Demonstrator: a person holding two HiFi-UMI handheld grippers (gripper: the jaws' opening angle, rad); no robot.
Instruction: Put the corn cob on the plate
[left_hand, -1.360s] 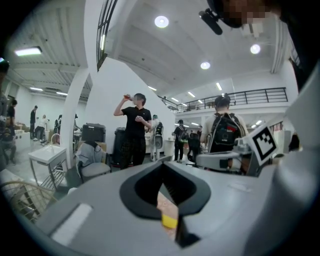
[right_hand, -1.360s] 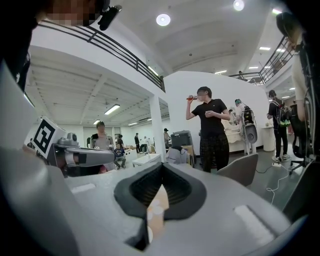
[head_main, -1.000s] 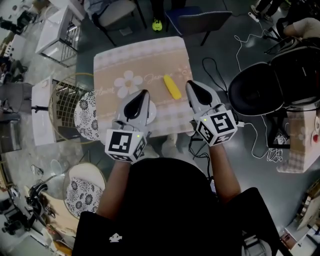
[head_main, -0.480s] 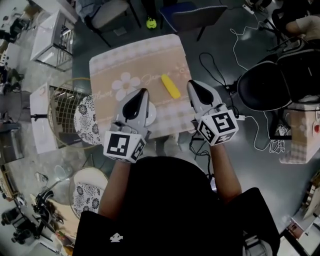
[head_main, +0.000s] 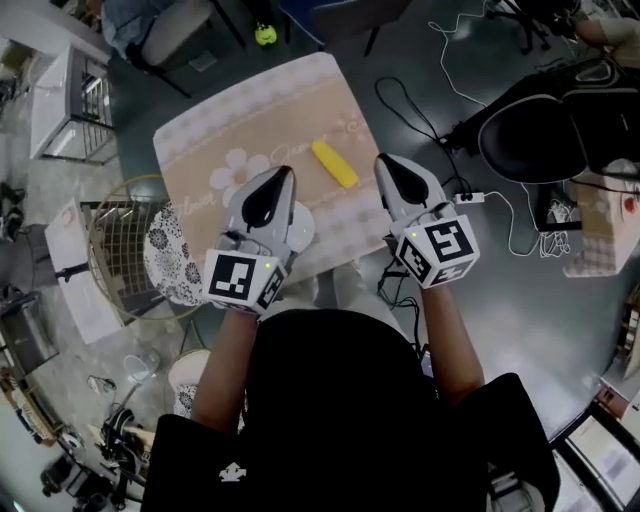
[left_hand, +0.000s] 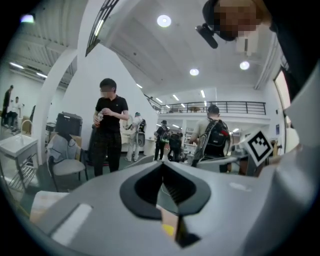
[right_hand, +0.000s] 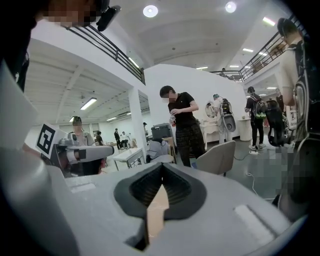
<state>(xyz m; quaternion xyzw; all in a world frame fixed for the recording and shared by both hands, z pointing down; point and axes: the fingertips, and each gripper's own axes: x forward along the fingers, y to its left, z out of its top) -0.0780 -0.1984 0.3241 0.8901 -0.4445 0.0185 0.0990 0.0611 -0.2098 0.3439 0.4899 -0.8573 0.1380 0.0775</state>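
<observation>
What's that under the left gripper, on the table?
A white plate lies under the left gripper; only its right rim shows. The gripper covers the rest, so whatever may lie there is hidden. The corn cob lies apart on the tablecloth.

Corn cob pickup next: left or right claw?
Probably right: the right claw sits just beside the yellow corn cob, while the left claw hangs over the white plate, the drop spot. Both are shut.

On table (head_main: 200, 150): corn (head_main: 333, 163) right of centre; plate (head_main: 302, 229) at corn's 7 o'clock, by near edge.
</observation>
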